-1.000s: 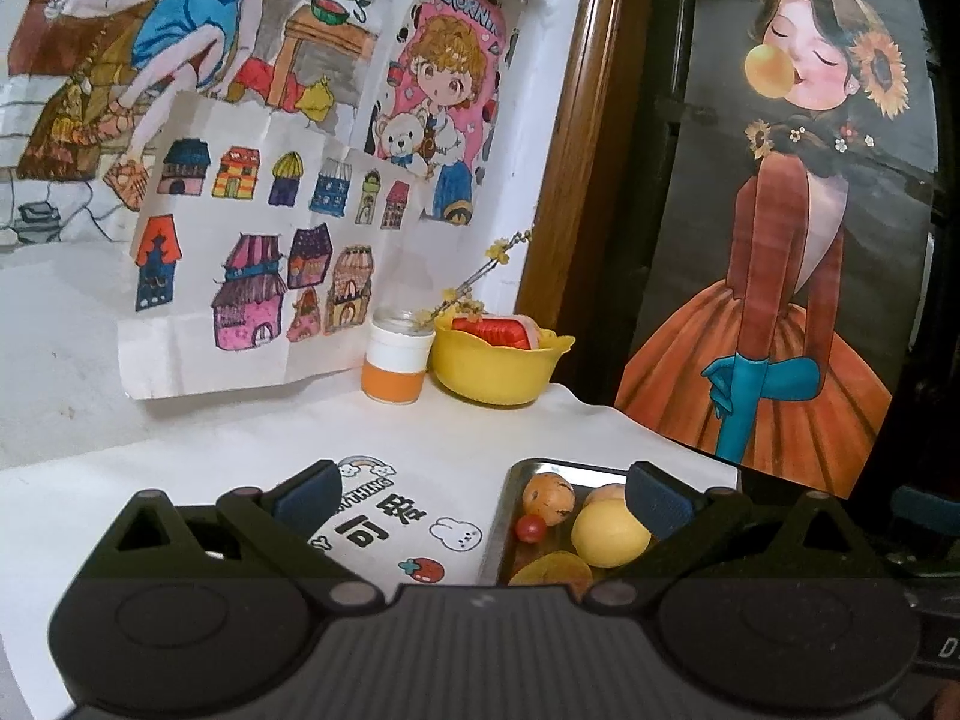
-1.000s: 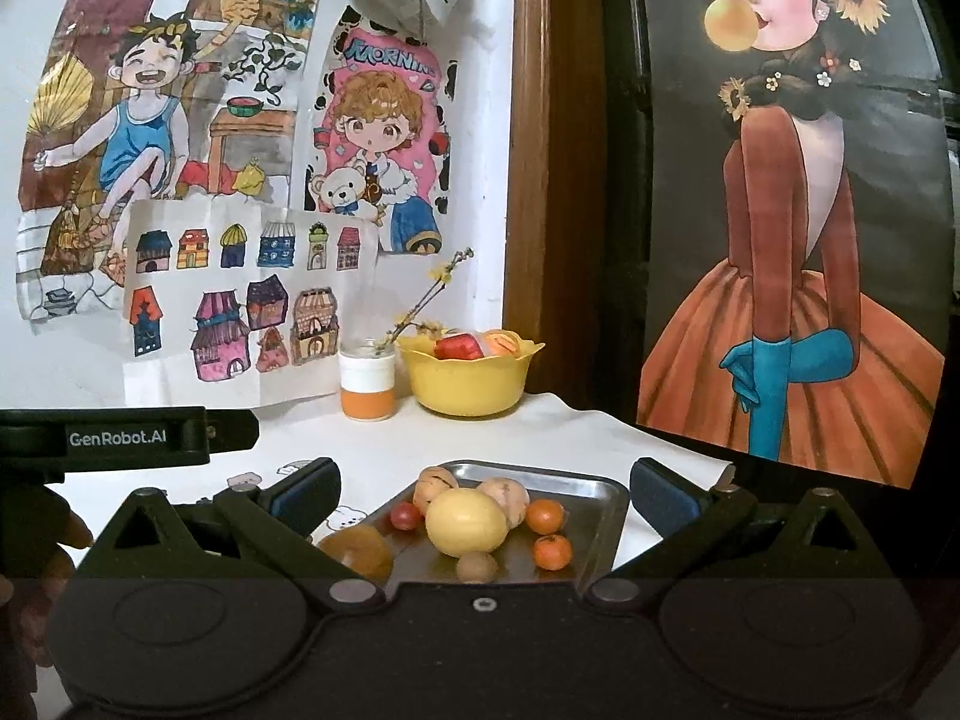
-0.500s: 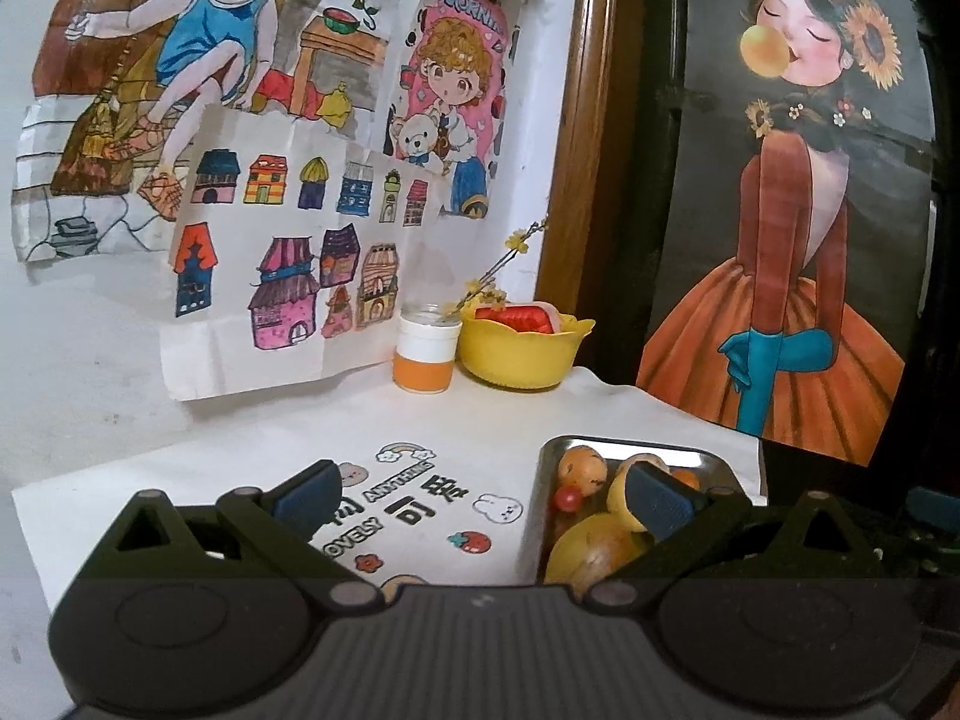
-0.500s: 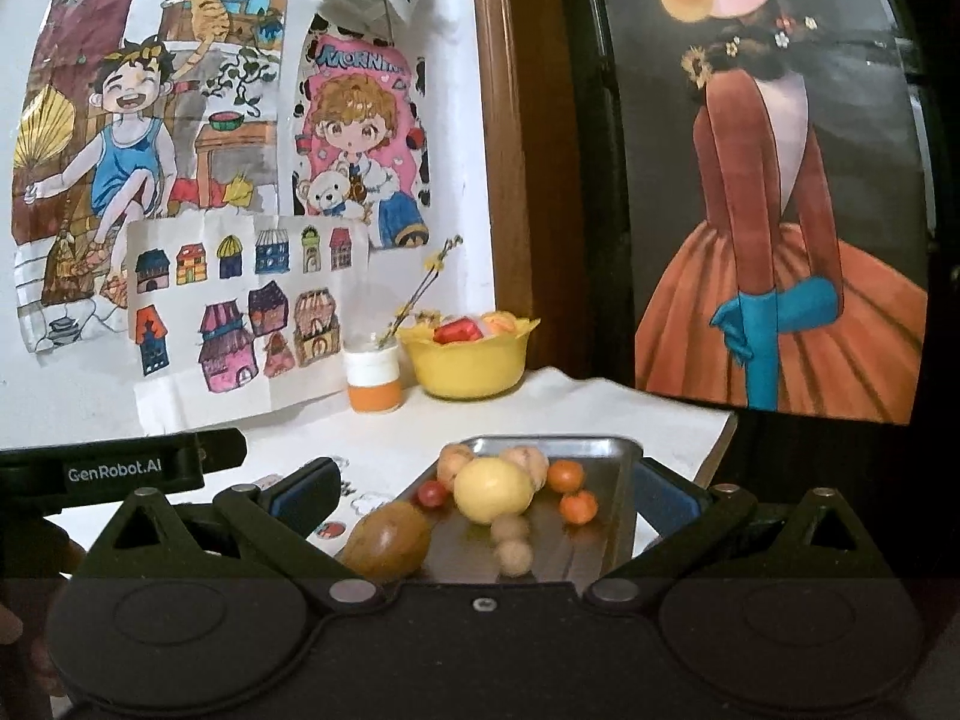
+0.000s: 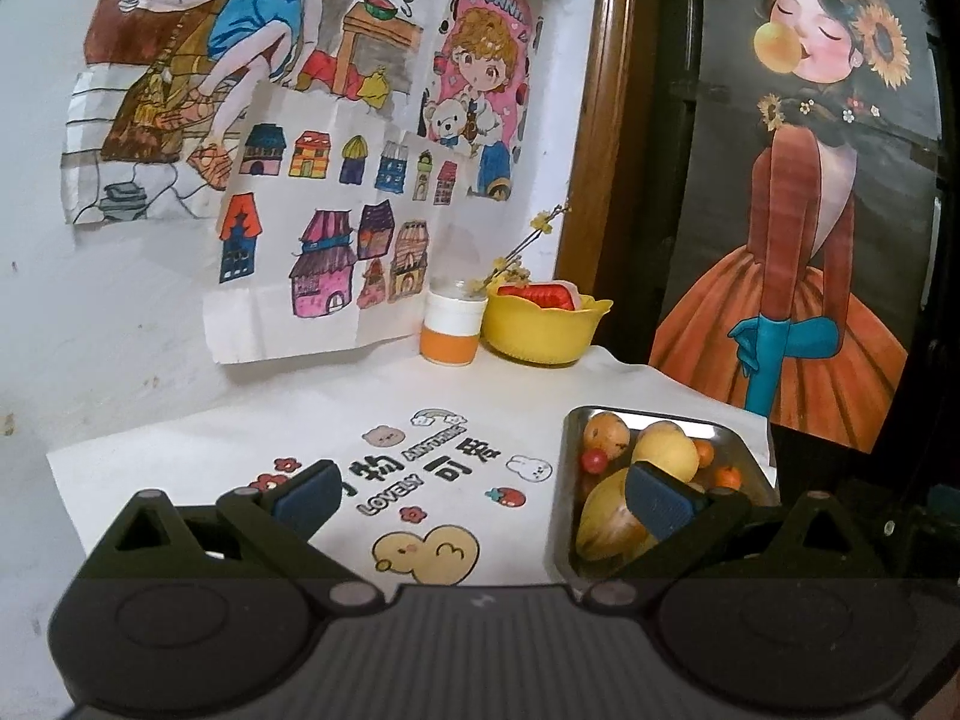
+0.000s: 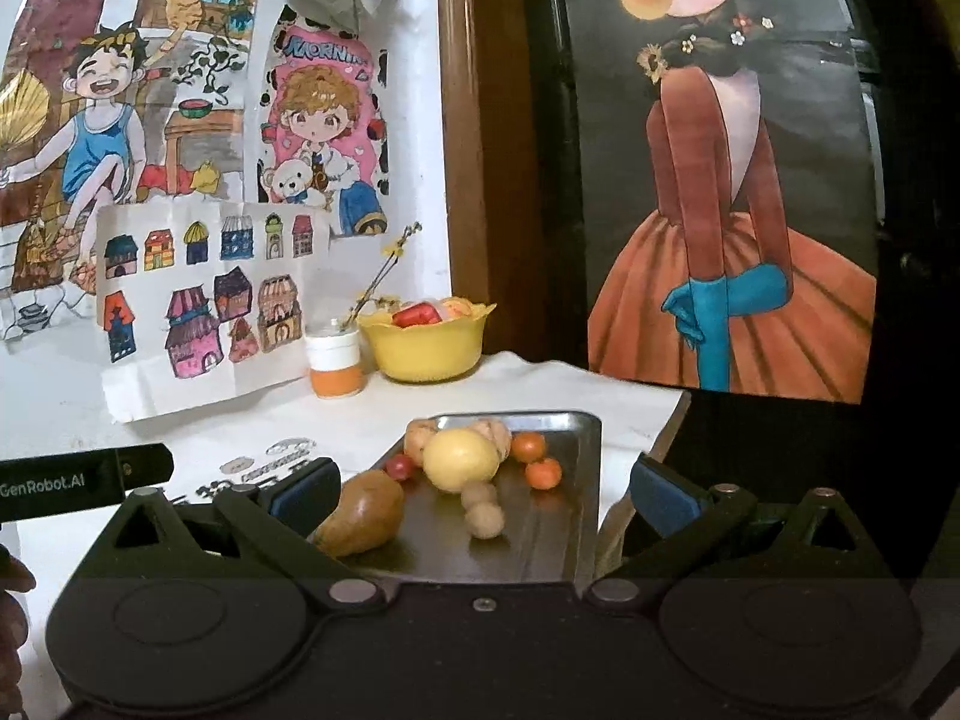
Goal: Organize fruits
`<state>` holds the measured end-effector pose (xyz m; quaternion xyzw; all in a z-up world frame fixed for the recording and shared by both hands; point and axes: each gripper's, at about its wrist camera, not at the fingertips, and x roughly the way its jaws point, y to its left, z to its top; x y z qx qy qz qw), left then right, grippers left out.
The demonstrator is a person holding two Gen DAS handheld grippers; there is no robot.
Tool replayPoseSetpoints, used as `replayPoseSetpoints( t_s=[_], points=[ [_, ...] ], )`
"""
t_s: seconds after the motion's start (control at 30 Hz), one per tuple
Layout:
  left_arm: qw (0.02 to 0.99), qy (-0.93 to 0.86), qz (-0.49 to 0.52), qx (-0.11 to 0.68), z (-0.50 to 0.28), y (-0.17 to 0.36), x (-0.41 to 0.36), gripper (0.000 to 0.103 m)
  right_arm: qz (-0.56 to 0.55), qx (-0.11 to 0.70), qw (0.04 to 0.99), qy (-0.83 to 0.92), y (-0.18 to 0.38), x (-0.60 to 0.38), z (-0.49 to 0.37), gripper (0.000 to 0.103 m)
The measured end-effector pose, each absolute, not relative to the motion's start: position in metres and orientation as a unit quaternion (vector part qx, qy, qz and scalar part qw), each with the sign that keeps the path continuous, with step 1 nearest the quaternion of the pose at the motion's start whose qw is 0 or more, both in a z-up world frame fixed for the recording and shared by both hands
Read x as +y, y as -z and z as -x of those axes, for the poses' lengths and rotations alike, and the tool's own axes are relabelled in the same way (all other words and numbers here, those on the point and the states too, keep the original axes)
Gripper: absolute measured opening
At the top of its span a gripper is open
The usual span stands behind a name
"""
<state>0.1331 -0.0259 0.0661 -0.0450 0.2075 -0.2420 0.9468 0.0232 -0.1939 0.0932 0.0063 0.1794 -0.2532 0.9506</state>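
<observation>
While jaws gape, the pear (image 6: 360, 513) touches the right gripper's (image 6: 480, 495) left pad.

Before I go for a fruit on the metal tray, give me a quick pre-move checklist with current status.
1. Right gripper open, holding nothing: ok.
2. Left gripper open, holding nothing: ok.
3. Pear exposed at the metal tray near edge: ok.
4. Right gripper centred on one fruit: not ok, it spans several.
5. Room left in the yellow bowl: cannot tell.
6. Jar beside the bowl, close to any drop path: not ok.

soft indoor light, sharp centre, dark fisheye-bent corners.
</observation>
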Motion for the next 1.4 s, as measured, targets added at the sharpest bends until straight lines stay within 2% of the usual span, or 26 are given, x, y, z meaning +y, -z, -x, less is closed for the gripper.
replayPoseSetpoints(
  t_s=[0.57, 1.17, 1.4],
  points=[
    [0.945, 0.216, 0.077, 0.234, -0.122, -0.054, 0.009, 0.103, -0.010, 0.191, 0.945, 0.264, -0.070, -0.160, -0.008, 0.102],
    [0.947, 0.206, 0.095, 0.227, -0.097, -0.032, 0.030, 0.103, 0.003, 0.190, 0.943, 0.272, -0.059, -0.150, 0.002, 0.102],
    [0.953, 0.193, 0.071, 0.221, -0.089, -0.030, 0.036, 0.103, 0.003, 0.196, 0.943, 0.270, -0.054, -0.145, 0.006, 0.102]
  ],
)
